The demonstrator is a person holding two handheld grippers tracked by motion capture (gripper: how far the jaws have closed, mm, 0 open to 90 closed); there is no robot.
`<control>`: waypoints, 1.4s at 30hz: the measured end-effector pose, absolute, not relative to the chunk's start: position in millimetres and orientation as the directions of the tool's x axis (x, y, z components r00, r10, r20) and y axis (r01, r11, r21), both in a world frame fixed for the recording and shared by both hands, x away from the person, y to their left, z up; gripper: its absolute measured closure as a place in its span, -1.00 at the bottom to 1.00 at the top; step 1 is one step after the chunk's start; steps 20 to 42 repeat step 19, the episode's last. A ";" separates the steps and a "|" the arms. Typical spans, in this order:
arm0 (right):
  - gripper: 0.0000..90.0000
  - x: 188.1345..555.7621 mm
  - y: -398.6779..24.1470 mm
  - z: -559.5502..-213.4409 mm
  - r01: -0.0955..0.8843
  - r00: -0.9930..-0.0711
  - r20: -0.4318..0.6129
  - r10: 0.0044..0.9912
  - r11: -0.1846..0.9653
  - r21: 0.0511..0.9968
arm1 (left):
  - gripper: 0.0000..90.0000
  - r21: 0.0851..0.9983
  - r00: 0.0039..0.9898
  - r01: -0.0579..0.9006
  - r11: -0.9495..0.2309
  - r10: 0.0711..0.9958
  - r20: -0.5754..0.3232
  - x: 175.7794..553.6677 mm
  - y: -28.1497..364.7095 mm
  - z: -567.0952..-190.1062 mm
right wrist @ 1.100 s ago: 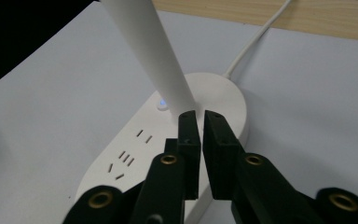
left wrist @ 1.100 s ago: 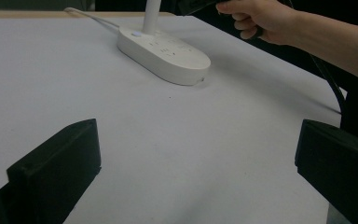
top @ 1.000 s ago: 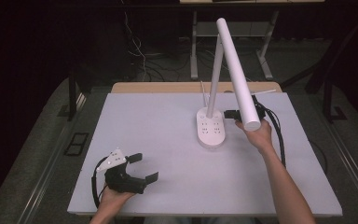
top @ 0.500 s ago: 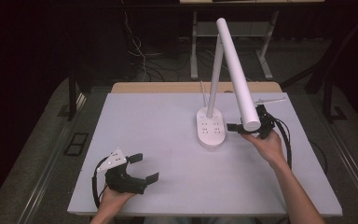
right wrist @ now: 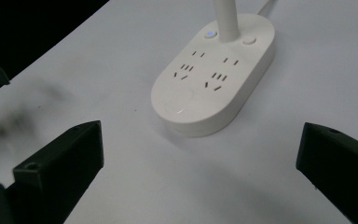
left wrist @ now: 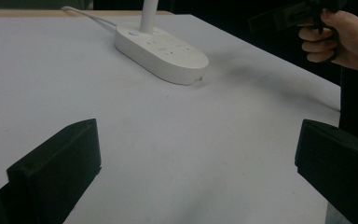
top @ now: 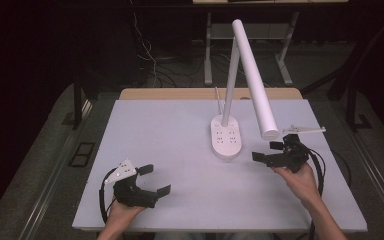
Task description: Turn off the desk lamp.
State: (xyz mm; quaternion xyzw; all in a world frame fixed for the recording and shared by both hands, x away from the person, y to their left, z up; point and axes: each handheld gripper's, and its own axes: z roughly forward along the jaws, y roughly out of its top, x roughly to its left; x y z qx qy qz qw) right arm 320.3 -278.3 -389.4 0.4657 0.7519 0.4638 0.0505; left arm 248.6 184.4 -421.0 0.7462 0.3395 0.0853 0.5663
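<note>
Sitting mid-desk [top: 170, 130]: white lamp [top: 226, 137] on oval socket base, looking rigid, base-heavy, slick plastic (best gripping the thin upright stem, probably), both tools idling jaws apart and empty, left tool [top: 150, 180] near front edge, right tool [top: 270, 152] just beside base.

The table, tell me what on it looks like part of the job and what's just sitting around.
Likely in the job:
- lamp, its base faced by the open right hand-held gripper
- left hand-held gripper, open, low near the table's front edge

Lying about:
- cables on the floor behind
- desk legs beyond the table
</note>
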 end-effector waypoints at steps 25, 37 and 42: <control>-0.98 251.4 -286.1 -411.3 0.604 -0.582 0.301 0.755 0.154 0.782 | -1.00 0.901 0.753 0.412 -0.133 0.607 -0.255 248.6 183.9 -421.1; -0.98 251.4 -286.1 -411.3 0.604 -0.582 0.301 0.755 0.154 0.782 | -1.00 0.901 0.753 0.412 -0.133 0.607 -0.255 248.6 183.9 -421.1; -0.98 251.4 -286.1 -411.3 0.604 -0.582 0.301 0.755 0.154 0.782 | -1.00 0.901 0.753 0.412 -0.133 0.607 -0.255 248.6 183.9 -421.1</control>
